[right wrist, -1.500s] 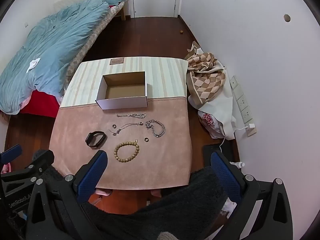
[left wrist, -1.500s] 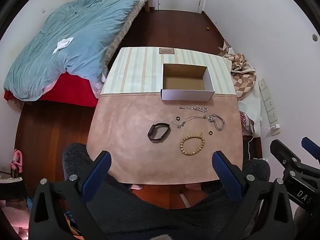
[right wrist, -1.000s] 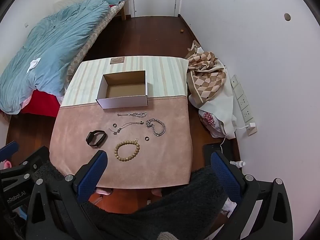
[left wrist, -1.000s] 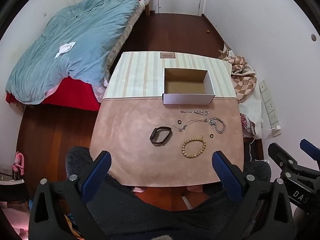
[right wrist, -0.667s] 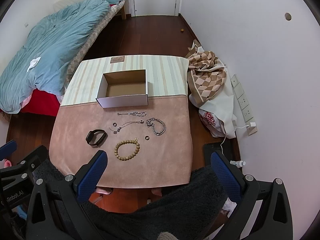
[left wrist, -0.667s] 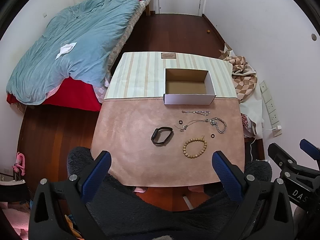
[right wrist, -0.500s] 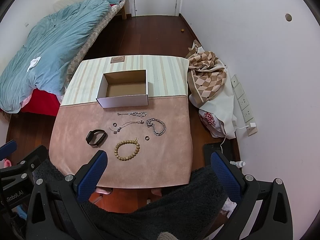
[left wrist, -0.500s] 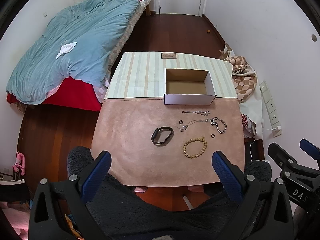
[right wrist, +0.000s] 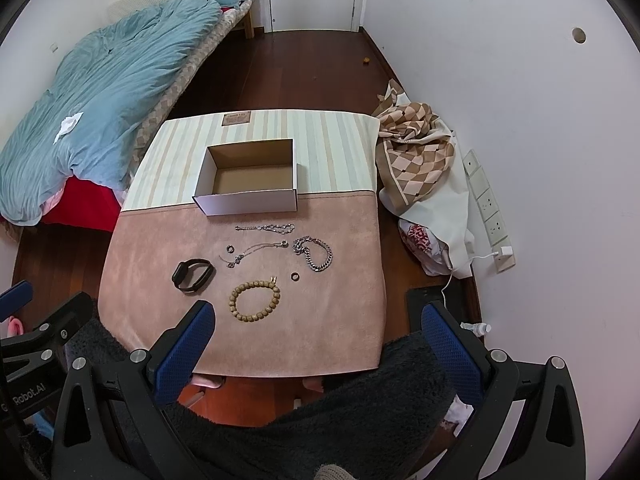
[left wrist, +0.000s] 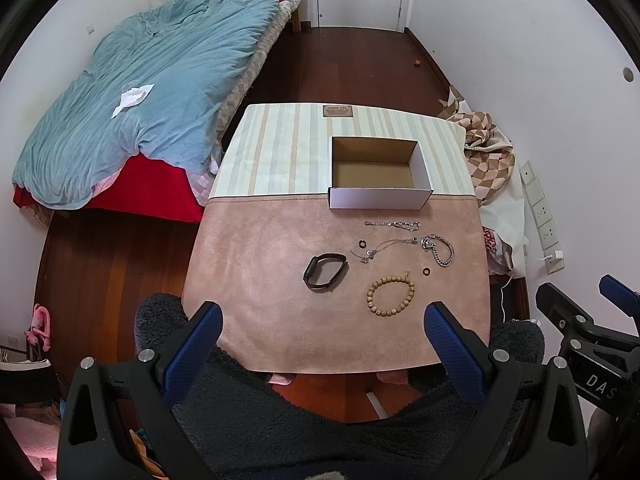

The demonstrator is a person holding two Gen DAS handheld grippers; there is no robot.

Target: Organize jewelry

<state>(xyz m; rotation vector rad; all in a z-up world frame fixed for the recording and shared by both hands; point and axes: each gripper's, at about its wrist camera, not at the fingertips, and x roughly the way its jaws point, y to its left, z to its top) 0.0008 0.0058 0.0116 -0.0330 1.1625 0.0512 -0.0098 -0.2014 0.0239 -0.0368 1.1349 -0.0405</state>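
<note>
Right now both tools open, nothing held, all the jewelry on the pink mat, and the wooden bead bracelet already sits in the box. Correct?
Not quite. The wooden bead bracelet is not in the box; it lies on the pink mat with the other jewelry, and the box holds nothing, as the right wrist view shows. The rest holds: the left tool and the right tool are open and hold nothing.
</note>
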